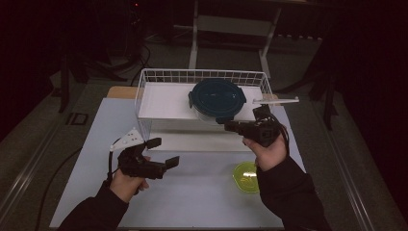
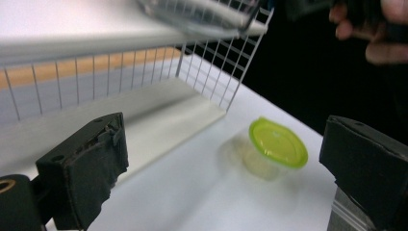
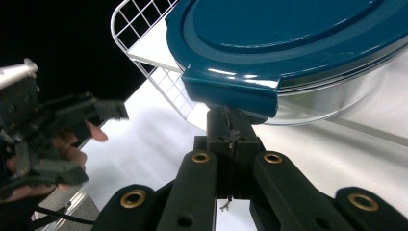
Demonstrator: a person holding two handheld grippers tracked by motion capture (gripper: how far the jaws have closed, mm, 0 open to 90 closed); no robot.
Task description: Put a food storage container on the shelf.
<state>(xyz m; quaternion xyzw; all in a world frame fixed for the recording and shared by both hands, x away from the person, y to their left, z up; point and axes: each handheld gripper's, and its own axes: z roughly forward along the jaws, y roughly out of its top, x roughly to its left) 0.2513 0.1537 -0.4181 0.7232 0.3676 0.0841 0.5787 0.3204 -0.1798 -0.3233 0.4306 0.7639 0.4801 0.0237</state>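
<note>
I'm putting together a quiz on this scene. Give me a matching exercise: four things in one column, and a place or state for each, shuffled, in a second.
Things:
1. round container with blue lid
2. small tub with green lid
3. left gripper
4. right gripper

Places or states:
A. jaws wide apart, nothing between them
B. on the table, in front of the rack
C. jaws shut, tips at the blue lid's tab
D. on the rack's upper shelf

Pairs: 1-D, 2-B, 3-A, 4-C
</note>
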